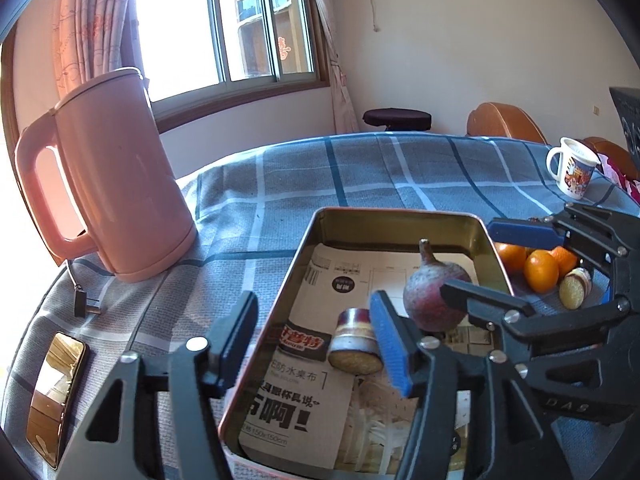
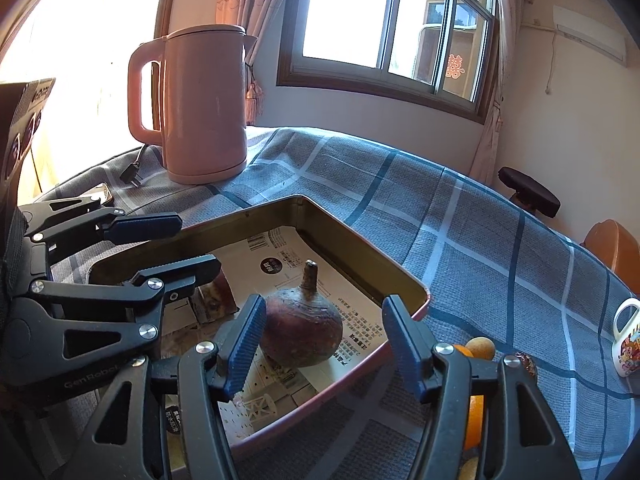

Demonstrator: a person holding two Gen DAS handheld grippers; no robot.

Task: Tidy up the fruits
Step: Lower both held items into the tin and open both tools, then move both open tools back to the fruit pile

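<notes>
Fruits lying in a shallow rectangular metal tin [image 1: 394, 220] lined with printed paper

Left wrist view: a round dark-red fruit [image 1: 434, 294] and a cut fruit piece [image 1: 354, 346] are sitting inside; left gripper [image 1: 316, 342] is hovering, released, over the near rim. Right wrist view: right gripper [image 2: 324, 344] is hanging released, tilted down around the fruit, pads not pressing

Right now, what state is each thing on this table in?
left gripper: fingers open, empty
right gripper: fingers open, empty
tin tray: lidless, paper-lined
purple fruit: upright in tray
cut piece: lying in tray
oranges: outside tray
kettle: lid shut, unplugged
mug: upright
</notes>
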